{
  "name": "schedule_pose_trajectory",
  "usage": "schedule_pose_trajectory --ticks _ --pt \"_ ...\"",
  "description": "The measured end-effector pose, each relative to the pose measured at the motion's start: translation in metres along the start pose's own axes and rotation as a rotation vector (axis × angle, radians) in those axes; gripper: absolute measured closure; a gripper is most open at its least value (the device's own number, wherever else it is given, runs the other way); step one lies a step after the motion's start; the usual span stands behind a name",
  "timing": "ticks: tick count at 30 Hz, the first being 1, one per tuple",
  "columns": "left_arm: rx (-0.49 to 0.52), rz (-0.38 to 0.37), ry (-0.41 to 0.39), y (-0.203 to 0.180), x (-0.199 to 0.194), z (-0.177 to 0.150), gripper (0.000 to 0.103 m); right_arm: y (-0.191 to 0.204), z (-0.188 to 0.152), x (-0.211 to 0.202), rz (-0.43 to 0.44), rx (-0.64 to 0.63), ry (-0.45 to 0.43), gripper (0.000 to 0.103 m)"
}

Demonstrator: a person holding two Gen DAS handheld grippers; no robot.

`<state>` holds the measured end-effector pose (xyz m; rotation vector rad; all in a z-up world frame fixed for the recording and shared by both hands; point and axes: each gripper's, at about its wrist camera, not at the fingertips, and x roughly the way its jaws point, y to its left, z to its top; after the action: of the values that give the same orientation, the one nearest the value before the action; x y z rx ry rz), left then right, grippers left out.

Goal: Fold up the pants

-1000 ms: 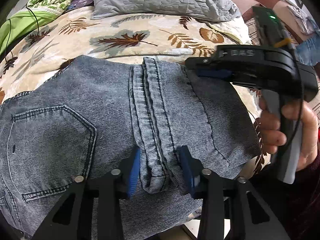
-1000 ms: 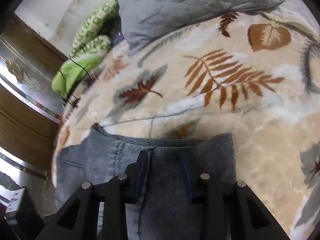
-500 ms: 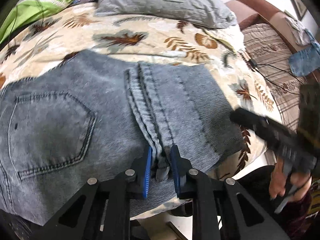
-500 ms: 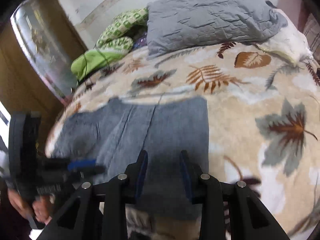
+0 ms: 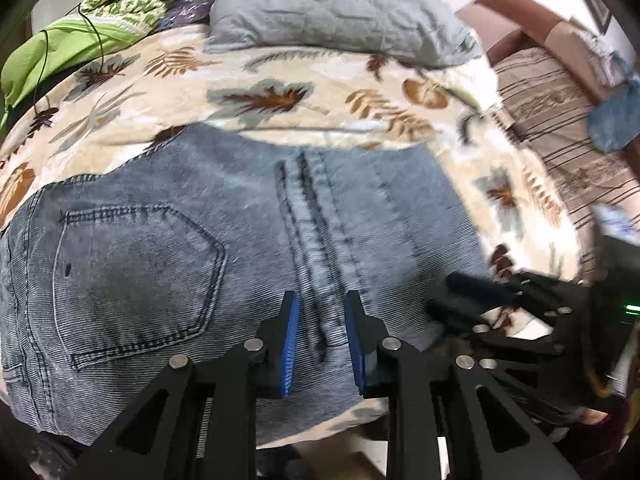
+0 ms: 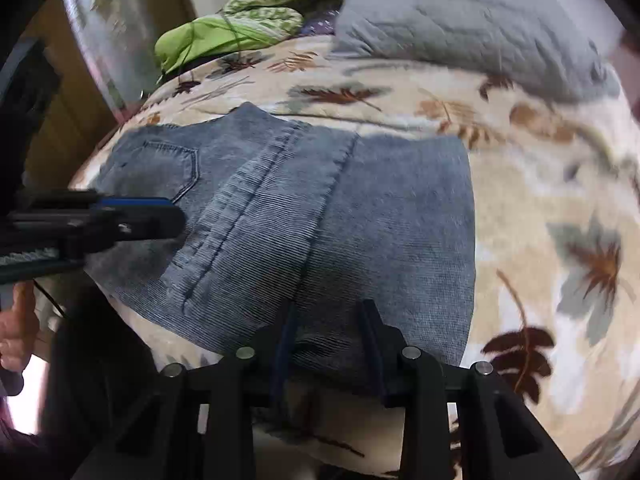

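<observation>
**K:** Pants (image 5: 208, 248) status? Grey-blue denim, folded into a compact stack, back pocket up on the left side. They sit at the near edge of the bed, on a cream bedspread printed with brown and grey leaves (image 5: 248, 76).

**M:** Confirmed from the right wrist view too: folded jeans (image 6: 304, 208) square on the cover (image 6: 540, 184), hem seams running across the top layer.

**K:** Tongs?

**M:** Left gripper (image 5: 322, 336): blue-padded fingers (image 5: 290, 336) apart, straddling the thick double seam, nothing clamped. Right gripper (image 6: 328, 344): fingers apart as well, over the near edge of the denim; contact unclear, frame is blurred.

**K:** Surroundings?

**M:** Grey quilted pillow (image 5: 332, 4) at the head of the bed. Beside it a bright green and green-patterned bundle of bedding (image 5: 80, 24) with a thin black cable (image 5: 96, 36) across it. Brown striped upholstered seat (image 5: 560, 120) off to the right, a blue cloth (image 5: 616, 120) on it. Wooden panelling with a shiny strip (image 6: 92, 80) along the left wall.
</observation>
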<state>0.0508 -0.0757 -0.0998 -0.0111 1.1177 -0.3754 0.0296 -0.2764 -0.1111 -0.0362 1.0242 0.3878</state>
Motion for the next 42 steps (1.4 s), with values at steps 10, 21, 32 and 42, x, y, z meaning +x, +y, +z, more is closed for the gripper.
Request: schedule_pose_trajectory --ticks 10,21,32,42 --pt "-0.192 0.056 -0.105 0.085 -0.052 -0.014 0.071 0.035 0.020 -0.007 0.101 -0.068 -0.078 0.067" --pt "-0.576 0.167 -0.170 0.228 -0.130 -0.090 0.040 0.072 0.044 -0.019 0.242 -0.036 -0.179 0.067" --pt "-0.778 -0.007 -0.193 0.255 -0.109 -0.135 0.038 0.088 0.048 0.000 0.265 -0.036 -0.147 0.067" --pt "-0.888 -0.305 -0.247 0.249 -0.091 -0.147 0.038 0.085 0.048 0.005 0.262 -0.026 -0.123 0.067"
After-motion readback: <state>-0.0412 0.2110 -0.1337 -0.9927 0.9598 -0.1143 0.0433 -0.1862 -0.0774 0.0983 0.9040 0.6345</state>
